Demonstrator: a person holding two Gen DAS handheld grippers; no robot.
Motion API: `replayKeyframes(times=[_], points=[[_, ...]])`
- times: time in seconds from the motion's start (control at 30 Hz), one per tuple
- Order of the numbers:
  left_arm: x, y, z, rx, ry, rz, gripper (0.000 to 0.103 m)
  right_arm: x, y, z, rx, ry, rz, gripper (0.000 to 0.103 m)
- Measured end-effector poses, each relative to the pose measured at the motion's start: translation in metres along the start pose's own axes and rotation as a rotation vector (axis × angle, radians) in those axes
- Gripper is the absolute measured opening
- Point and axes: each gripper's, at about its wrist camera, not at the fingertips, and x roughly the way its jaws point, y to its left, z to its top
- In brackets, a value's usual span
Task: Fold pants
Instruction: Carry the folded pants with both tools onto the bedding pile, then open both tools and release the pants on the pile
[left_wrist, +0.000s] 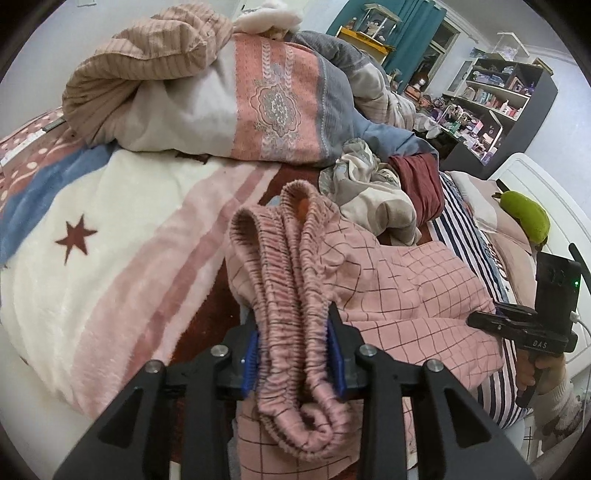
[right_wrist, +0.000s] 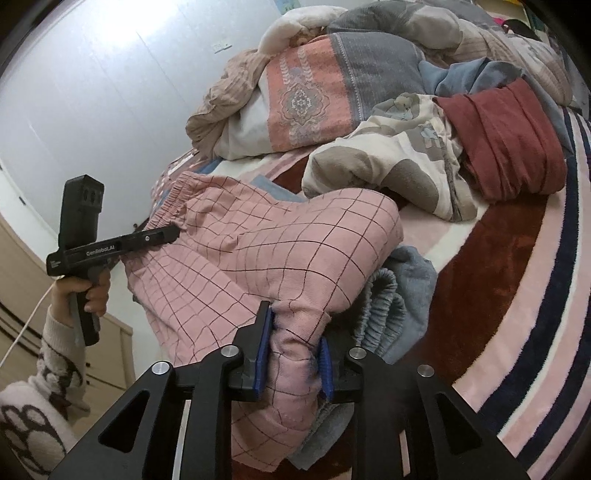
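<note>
Pink checked pants (right_wrist: 258, 251) hang between my two tools above the bed (right_wrist: 517, 295): my left gripper (left_wrist: 293, 354) pinches the bunched waistband, my right gripper (right_wrist: 291, 354) pinches a fabric corner. I judge I'm mid-fold; next I should bring both ends together evenly without losing either pinch.

Your left gripper (left_wrist: 293, 354) sits at the bottom centre of the frame, its 2 blue pads (left_wrist: 250, 360) pressed against the bunched elastic waistband (left_wrist: 295, 295) of the pink checked pants (left_wrist: 388, 280). The waistband loops up toward the middle of the frame, and the rest of the fabric spreads to the right over the striped blanket (left_wrist: 122, 251). At the right edge you see your right gripper (left_wrist: 480, 318) reaching the pants' far side; whether it grips there is unclear. A heap of folded bedding (left_wrist: 258, 107) fills the upper centre, a dark red garment (left_wrist: 421, 184) lies right of centre, and shelves (left_wrist: 495, 92) stand at upper right.
</note>
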Motion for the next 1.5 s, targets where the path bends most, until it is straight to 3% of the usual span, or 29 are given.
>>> replayKeyframes(times=[0.27,0.33,0.47,0.83,1.13,1.5], points=[[-0.015,-0.012,-0.001,0.035,-0.048,0.095,0.041,-0.013,0.005,-0.003,-0.016,-0.004,-0.050,0.026],[-0.024,-0.017,-0.001,0.044,-0.071,0.124,0.054,-0.017,0.006,-0.004,-0.012,-0.006,-0.056,0.029],[-0.043,-0.036,-0.002,0.080,-0.110,0.171,0.058,-0.029,0.005,-0.011,0.010,-0.006,-0.051,0.040],[-0.065,-0.116,-0.023,0.154,-0.214,0.189,0.073,-0.075,0.004,-0.042,0.023,-0.042,-0.070,0.057],[-0.068,-0.203,-0.055,0.192,-0.327,0.175,0.083,-0.134,0.000,-0.083,0.003,-0.130,-0.194,0.075],[-0.065,-0.328,-0.099,0.285,-0.447,0.156,0.096,-0.232,-0.025,-0.157,0.031,-0.315,-0.424,0.096]])
